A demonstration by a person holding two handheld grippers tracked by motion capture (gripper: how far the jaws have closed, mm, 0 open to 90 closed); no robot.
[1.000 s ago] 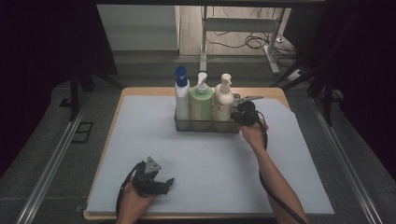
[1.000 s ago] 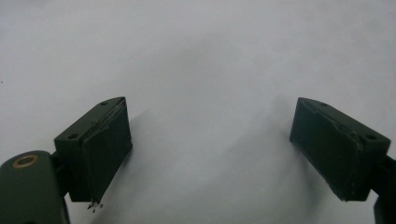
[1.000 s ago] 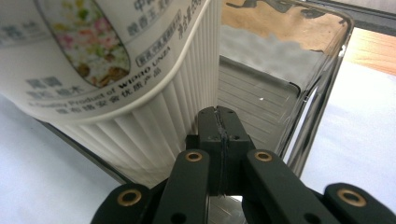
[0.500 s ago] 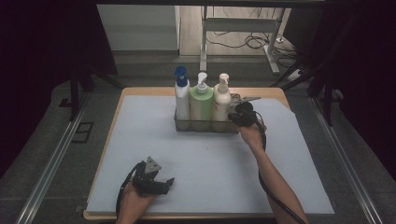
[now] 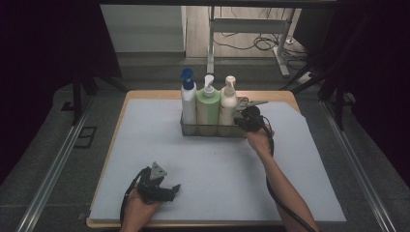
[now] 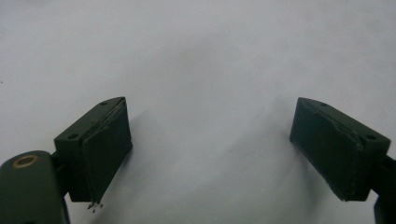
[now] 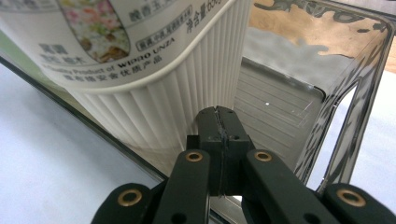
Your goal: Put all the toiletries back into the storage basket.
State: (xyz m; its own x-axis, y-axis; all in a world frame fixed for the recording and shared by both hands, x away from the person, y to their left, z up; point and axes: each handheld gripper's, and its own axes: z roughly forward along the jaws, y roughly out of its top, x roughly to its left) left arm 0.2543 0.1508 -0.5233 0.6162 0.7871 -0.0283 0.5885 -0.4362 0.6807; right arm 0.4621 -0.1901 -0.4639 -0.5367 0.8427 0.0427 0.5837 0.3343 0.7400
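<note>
- High view: a clear rack [image 5: 212, 130] stands at the far middle of the counter [image 5: 300, 188], holding a blue-capped bottle [image 5: 188, 99], a green bottle [image 5: 208, 106] and a cream bottle [image 5: 227, 104] in a row.
- The right gripper [image 5: 246, 121] sits at the rack's right end, just beside the cream bottle; how its jaws stand cannot be told from here.
- The left gripper [image 5: 167, 189] rests near the front edge, well apart from the rack.
- Left gripper view: the left gripper [image 6: 210, 149] has its jaws spread wide, nothing between them, bare pale cover beneath.
- Right gripper view: the right gripper [image 7: 219, 119] has its jaws pressed together and grips nothing, its tips inside the rack [image 7: 355, 93], against the ribbed wall of the cream bottle [image 7: 163, 107], whose printed label is readable.
</note>
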